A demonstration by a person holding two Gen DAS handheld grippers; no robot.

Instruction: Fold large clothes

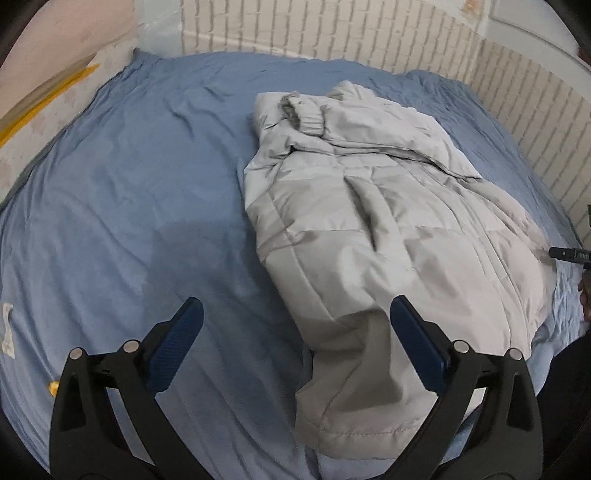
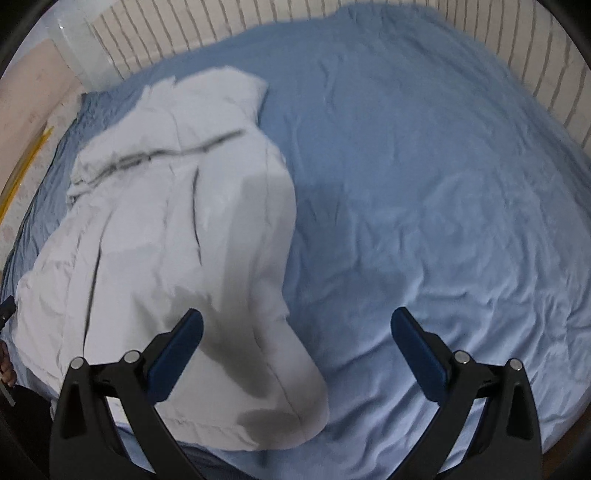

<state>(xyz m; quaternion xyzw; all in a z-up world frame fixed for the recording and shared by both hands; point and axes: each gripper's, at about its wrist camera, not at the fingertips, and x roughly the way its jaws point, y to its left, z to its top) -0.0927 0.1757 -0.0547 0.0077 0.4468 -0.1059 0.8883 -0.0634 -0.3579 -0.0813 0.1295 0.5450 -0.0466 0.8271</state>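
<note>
The pale grey quilted jacket [image 1: 369, 229] lies on the bed, partly folded, its length running from the near edge toward the far wall. A ribbed cuff [image 1: 308, 120] sits on top near the far end, where a sleeve is laid across the body. The near end [image 1: 354, 387] reaches the edge of the bed closest to me. In the right wrist view the same jacket [image 2: 177, 221] fills the left half of the frame, with a dark zip line [image 2: 162, 155] crossing its upper part.

Under it is a blue sheet [image 1: 129, 206], creased, covering the whole bed. A small white tag or scrap [image 1: 7, 328] lies on the sheet at the far left; too small to tell more. Behind the bed is a white brick-patterned wall [image 1: 332, 26]; at left a pale wall with a yellow strip [image 1: 44, 99].

My left gripper [image 1: 295, 317] is released, its blue fingers [image 1: 177, 347] spread wide. One finger is over the bare sheet, the other over the jacket's near end; I cannot tell whether either touches the fabric. My right gripper [image 2: 295, 321] is likewise released and wide apart, left finger [image 2: 177, 354] over the jacket's near corner, right finger [image 2: 421, 354] over bare sheet. Neither holds anything.

At the right edge of the left wrist view a dark object [image 1: 570, 254] shows small white lettering, unreadable.
</note>
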